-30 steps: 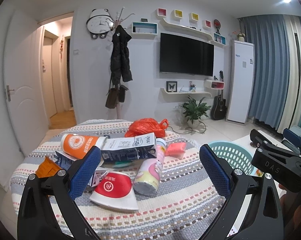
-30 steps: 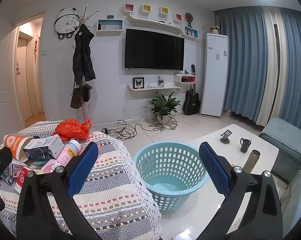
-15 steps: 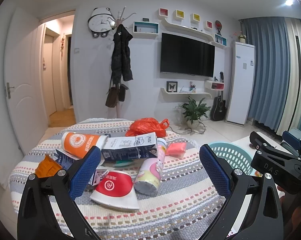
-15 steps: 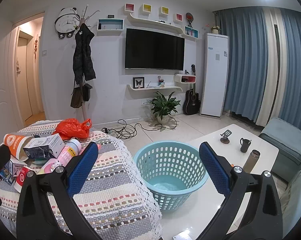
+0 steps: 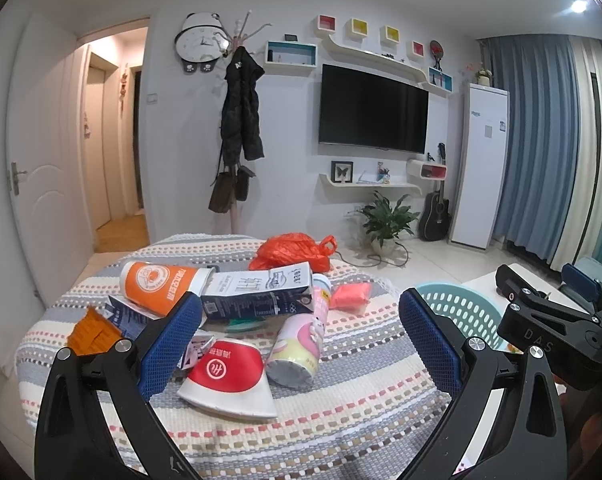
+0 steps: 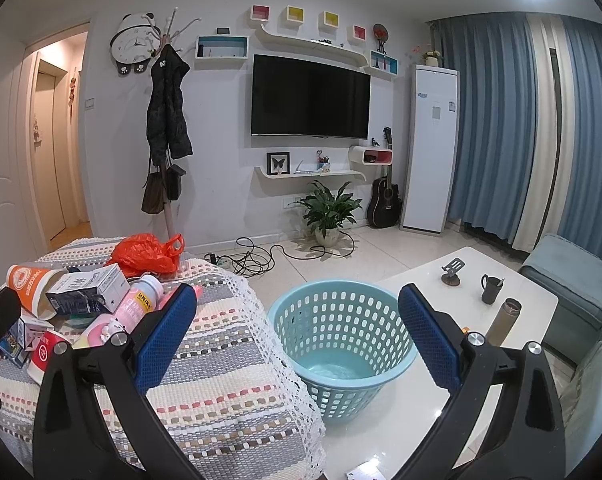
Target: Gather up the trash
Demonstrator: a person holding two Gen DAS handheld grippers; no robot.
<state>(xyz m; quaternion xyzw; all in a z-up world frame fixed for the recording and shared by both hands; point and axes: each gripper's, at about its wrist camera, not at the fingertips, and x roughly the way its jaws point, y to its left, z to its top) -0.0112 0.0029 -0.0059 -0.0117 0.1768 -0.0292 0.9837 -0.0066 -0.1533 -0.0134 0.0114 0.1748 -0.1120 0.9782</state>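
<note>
A pile of trash lies on the striped cloth [image 5: 341,420]: an orange cup [image 5: 157,292], a dark milk carton [image 5: 261,296], a pink bottle [image 5: 301,348], a red and white cup [image 5: 229,380], an orange plastic bag [image 5: 293,250] and a pink wrapper [image 5: 351,296]. My left gripper [image 5: 301,344] is open and empty, just in front of the pile. My right gripper [image 6: 297,340] is open and empty, facing the light blue basket [image 6: 341,344], whose inside looks empty. The pile shows at the left in the right wrist view [image 6: 89,296].
The basket stands on a white low table [image 6: 501,300] with a dark mug [image 6: 491,288], a flask [image 6: 505,318] and a small stand [image 6: 451,274]. Cables [image 6: 257,258] and a potted plant [image 6: 329,212] are on the floor behind. A grey sofa [image 6: 573,284] is at right.
The left gripper has risen and tilted slightly; the pile sits a little lower in view. The right gripper has barely moved. Both stay open.
</note>
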